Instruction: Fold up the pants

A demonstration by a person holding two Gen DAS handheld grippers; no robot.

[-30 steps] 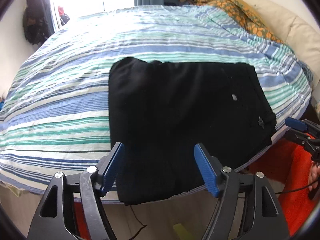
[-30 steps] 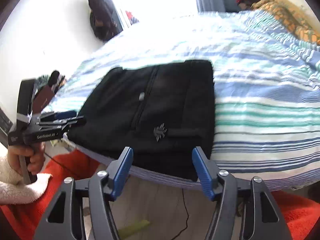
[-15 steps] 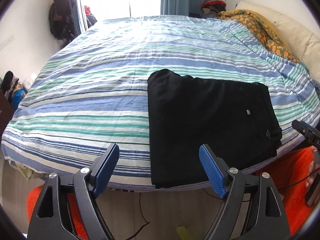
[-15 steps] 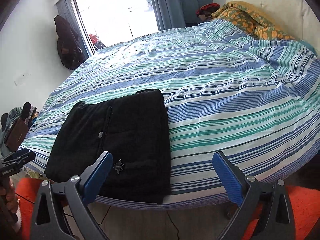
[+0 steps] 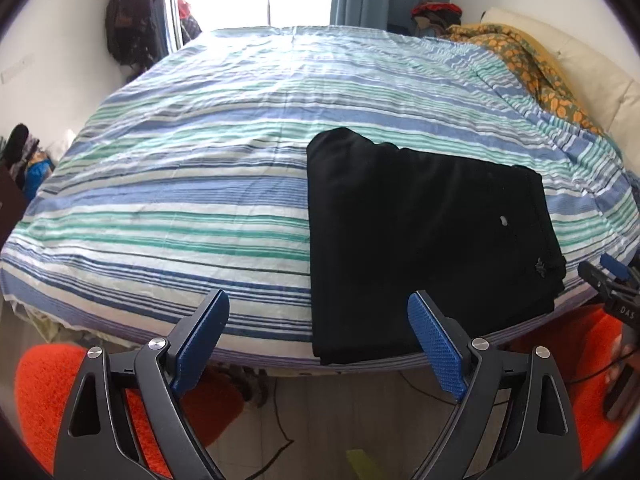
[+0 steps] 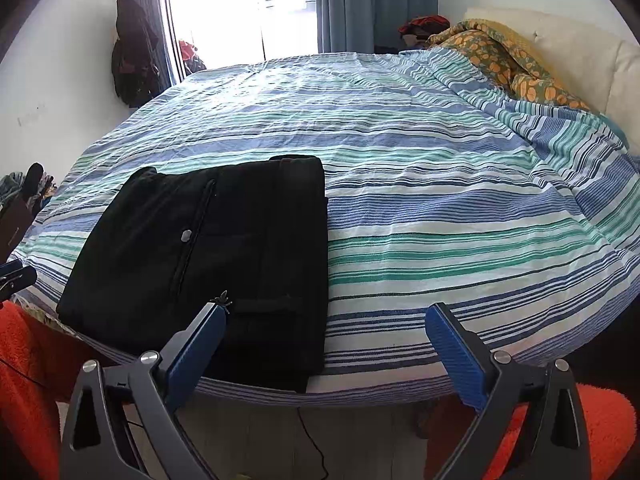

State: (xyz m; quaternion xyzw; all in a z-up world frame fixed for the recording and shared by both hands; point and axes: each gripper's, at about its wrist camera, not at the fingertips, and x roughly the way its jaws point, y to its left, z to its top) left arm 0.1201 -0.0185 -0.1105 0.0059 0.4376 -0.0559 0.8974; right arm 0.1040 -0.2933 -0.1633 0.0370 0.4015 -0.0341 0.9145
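Note:
The black pants lie folded into a flat rectangle at the near edge of the striped bed; they also show in the right wrist view. My left gripper is open and empty, held back off the bed edge, its right finger in front of the pants' near edge. My right gripper is open and empty, off the bed edge just right of the pants. The tip of the right gripper shows at the far right of the left wrist view.
An orange patterned blanket and a cream headboard are at the far right of the bed. Orange rugs and a cable lie on the floor by the near bed edge. Dark clothes hang by the window.
Both grippers have pulled back and up from the pants and opened wider. The left view swung left, the right view swung right. The pants have not moved.

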